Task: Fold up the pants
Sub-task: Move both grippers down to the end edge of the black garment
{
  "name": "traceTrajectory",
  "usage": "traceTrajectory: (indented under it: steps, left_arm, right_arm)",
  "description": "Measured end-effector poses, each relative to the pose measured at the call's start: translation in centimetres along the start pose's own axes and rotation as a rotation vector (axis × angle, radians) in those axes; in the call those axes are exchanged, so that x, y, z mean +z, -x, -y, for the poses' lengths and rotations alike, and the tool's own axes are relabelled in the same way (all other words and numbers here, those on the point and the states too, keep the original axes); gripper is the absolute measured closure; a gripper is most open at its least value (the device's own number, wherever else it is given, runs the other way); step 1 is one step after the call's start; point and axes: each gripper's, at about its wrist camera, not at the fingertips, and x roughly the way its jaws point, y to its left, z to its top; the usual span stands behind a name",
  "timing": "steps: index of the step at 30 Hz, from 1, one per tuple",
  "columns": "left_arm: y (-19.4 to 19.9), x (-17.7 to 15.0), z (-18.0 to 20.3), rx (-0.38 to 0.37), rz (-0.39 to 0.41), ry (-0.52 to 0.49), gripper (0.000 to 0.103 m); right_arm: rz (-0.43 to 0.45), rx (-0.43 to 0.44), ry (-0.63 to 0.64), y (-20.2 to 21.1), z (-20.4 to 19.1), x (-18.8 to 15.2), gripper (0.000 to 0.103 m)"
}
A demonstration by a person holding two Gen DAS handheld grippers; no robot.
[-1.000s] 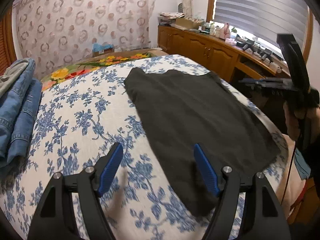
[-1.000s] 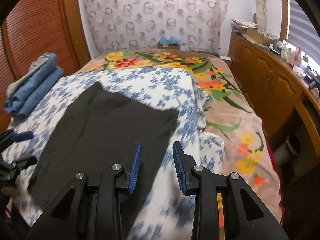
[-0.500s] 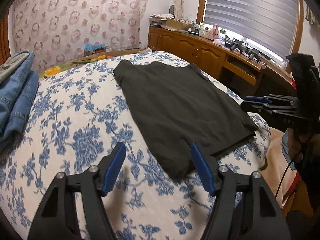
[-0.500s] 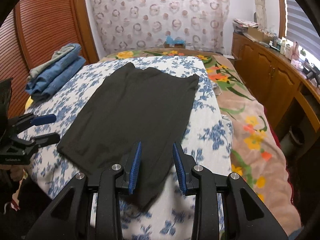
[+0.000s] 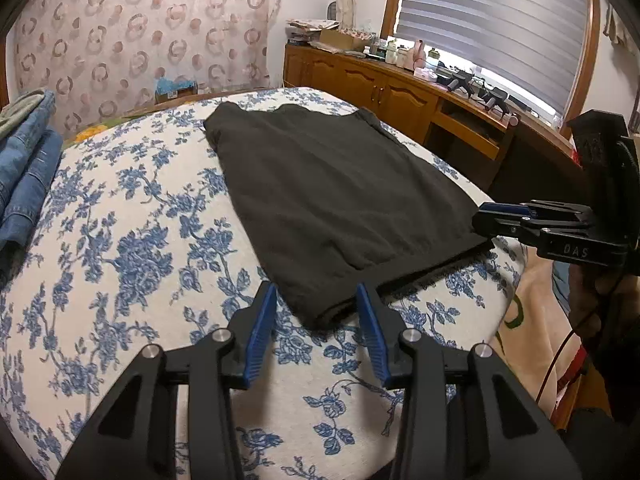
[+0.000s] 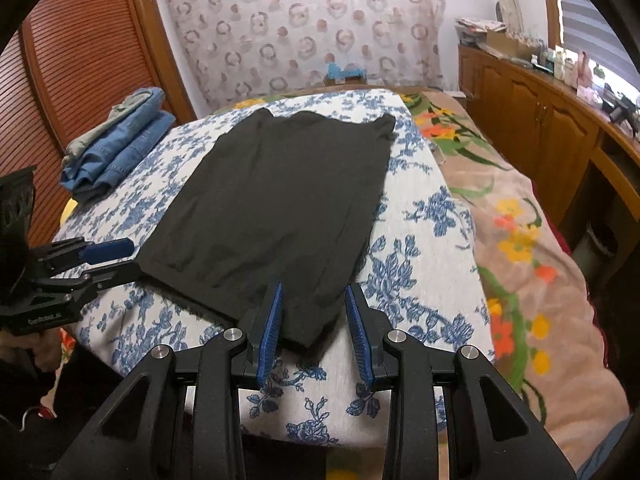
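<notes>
Dark pants [image 5: 332, 196] lie flat on the blue-flowered bed cover [image 5: 120, 248]. Left tool [image 5: 316, 304]: jaws apart, just been closing, near-left hem corner between them, pads not pressing. Right tool [image 6: 314, 304]: jaws apart, straddling the near-right corner. Folded jeans [image 6: 116, 148] stacked at the bed's far left.

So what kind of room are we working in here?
Most likely a home bedroom: the black pants lie on a bed with a floral cover, folded jeans are stacked beside them, and wooden cabinets run under a blinded window.
</notes>
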Motion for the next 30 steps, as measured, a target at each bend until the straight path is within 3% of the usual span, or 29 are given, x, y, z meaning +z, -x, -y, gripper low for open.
traceTrajectory:
  steps: [6,8,11,17,30]
  left_arm:
    - [-0.2,-0.4,0.2,0.006,-0.005,-0.005,0.062]
    - [-0.3,-0.4,0.2,-0.005,-0.002,-0.01,0.076]
    - [0.0,-0.4,0.5,0.008,0.017,-0.016,0.087]
    - [1.0,-0.1,0.5,0.008,0.041,-0.023,0.088]
    - [-0.3,-0.6,0.0,0.007,0.008,-0.006,0.087]
  right_arm:
    - [-0.005,0.01,0.0,-0.2,-0.1,-0.5,0.071]
    - [-0.005,0.013,-0.001,-0.2,0.0,-0.6,0.071]
    - [-0.005,0.014,-0.003,-0.2,0.0,-0.6,0.071]
    - [-0.005,0.019,-0.002,-0.1,-0.2,-0.7,0.072]
    - [-0.006,-0.002,0.001,-0.5,-0.8,-1.0,0.07]
